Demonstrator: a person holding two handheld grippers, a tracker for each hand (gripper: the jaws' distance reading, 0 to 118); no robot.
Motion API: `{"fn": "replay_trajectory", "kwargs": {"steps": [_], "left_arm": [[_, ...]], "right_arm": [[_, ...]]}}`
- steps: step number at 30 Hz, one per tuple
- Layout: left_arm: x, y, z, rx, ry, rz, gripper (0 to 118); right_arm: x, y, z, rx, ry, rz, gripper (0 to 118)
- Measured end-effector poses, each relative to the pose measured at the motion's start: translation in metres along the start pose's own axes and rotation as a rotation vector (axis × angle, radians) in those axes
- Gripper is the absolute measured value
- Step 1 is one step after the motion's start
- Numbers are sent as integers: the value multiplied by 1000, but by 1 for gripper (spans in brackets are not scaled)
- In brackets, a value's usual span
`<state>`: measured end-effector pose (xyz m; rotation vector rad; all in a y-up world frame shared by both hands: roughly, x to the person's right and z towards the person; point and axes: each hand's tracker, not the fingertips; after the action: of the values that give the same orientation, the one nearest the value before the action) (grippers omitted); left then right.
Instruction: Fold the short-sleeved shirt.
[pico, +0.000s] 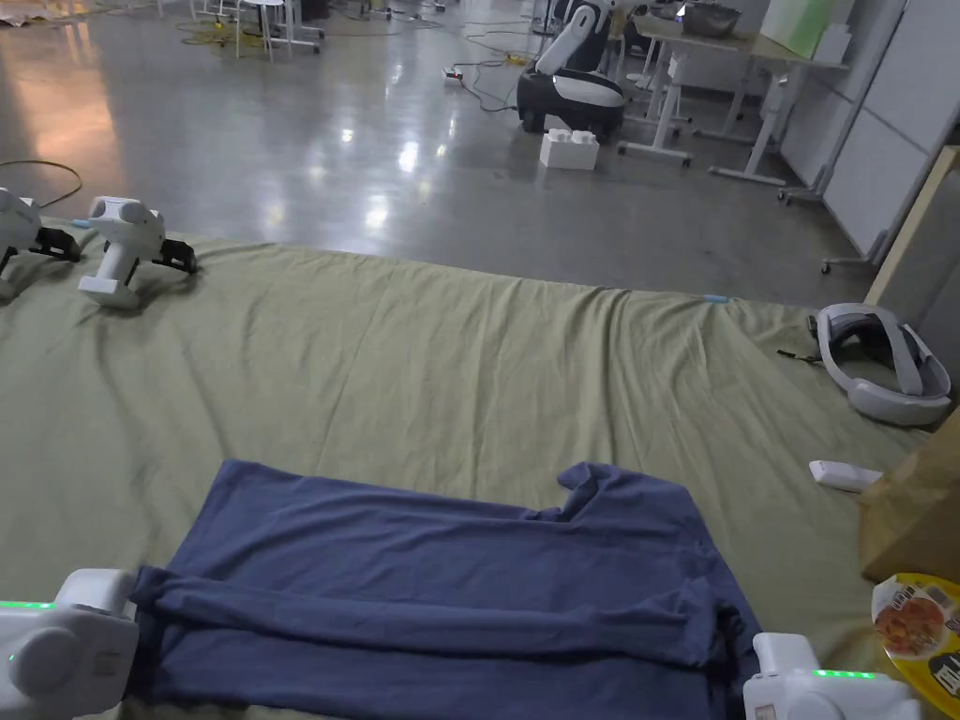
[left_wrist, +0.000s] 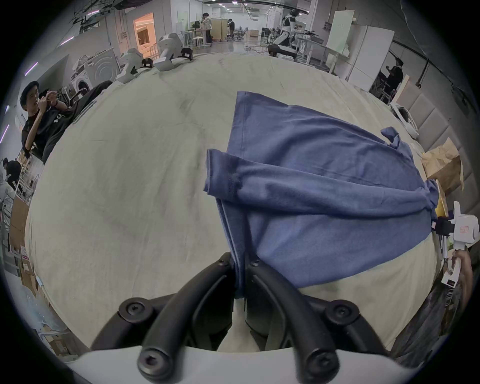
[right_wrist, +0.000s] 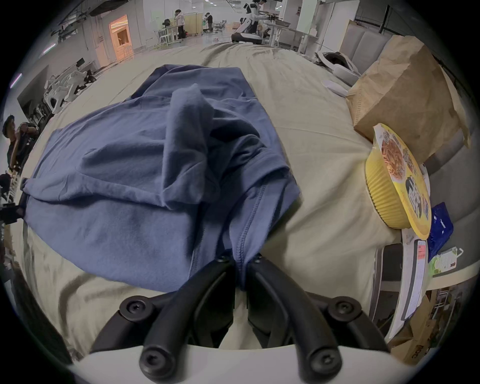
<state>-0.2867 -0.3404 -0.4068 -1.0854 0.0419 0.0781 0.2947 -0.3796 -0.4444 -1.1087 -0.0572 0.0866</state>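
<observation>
A blue short-sleeved shirt (pico: 441, 581) lies on the olive sheet (pico: 422, 356), its near part folded over on itself into a long ridge. My left gripper (left_wrist: 240, 262) is shut on the shirt (left_wrist: 311, 194) at its left near corner, the cloth pinched between the black jaws. My right gripper (right_wrist: 240, 257) is shut on the seamed edge of the shirt (right_wrist: 130, 169) at the right near corner. In the head view the left gripper (pico: 131, 619) and the right gripper (pico: 750, 666) sit at the shirt's two near corners.
Two spare white grippers (pico: 117, 248) lie at the far left of the sheet. A white headset (pico: 881, 361), a small white remote (pico: 844, 475), a brown paper bag (pico: 914, 511) and a yellow food bowl (pico: 923, 628) crowd the right side. A person (left_wrist: 39, 117) sits off left.
</observation>
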Motion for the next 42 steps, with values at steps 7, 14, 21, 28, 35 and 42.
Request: {"fn": "replay_trajectory", "kwargs": {"steps": [7, 14, 21, 28, 35, 42], "left_arm": [[-3, 0, 14, 47, -8, -14, 9], [-7, 13, 50, 114, -60, 3, 8], [-17, 7, 88, 158, -55, -25, 8], [-45, -42, 104, 87, -58, 31, 8], [-42, -87, 67, -69, -21, 14, 8], [-30, -86, 41, -117, 30, -25, 9]], "right_arm": [[-2, 1, 36, 113, 22, -12, 7], [12, 13, 84, 178, 44, -33, 7], [9, 3, 124, 208, 2, 46, 7], [6, -48, 144, 135, 11, 90, 7], [-12, -93, 99, -70, -42, 151, 7], [-24, -94, 71, -149, -66, 161, 7]]}}
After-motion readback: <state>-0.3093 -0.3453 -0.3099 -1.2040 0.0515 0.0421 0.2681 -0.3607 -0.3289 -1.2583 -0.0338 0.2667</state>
